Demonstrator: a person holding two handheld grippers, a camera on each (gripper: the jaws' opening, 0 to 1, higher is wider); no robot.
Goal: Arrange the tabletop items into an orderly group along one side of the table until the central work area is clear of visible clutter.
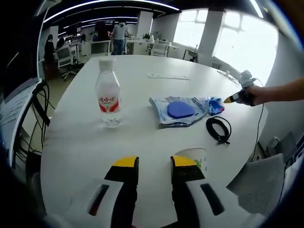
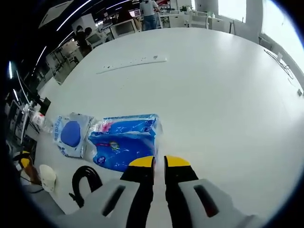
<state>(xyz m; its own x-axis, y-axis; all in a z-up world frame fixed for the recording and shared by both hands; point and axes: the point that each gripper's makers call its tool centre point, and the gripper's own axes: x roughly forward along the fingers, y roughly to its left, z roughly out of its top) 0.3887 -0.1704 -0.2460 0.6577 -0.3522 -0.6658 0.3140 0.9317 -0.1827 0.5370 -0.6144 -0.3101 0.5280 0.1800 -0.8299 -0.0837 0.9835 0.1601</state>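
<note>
A clear water bottle (image 1: 108, 92) with a red label stands upright on the white round table (image 1: 156, 66). To its right lies a white packet holding a blue disc (image 1: 179, 110), with a blue packet (image 1: 214, 105) at its far end and a coiled black cable (image 1: 219, 128) nearer me. A white cup (image 1: 192, 156) shows partly behind my left gripper (image 1: 154, 162), which is open and holds nothing. My right gripper (image 2: 159, 162) is shut, its tips at the near edge of the blue packet (image 2: 124, 140). The disc packet (image 2: 71, 133), cable (image 2: 85, 180) and cup (image 2: 47, 176) lie to its left.
A long white strip (image 1: 168, 76) lies flat toward the far side of the table (image 2: 228, 85). A person's arm holds the right gripper (image 1: 240, 97) at the table's right edge. Office chairs, desks and people stand beyond the table.
</note>
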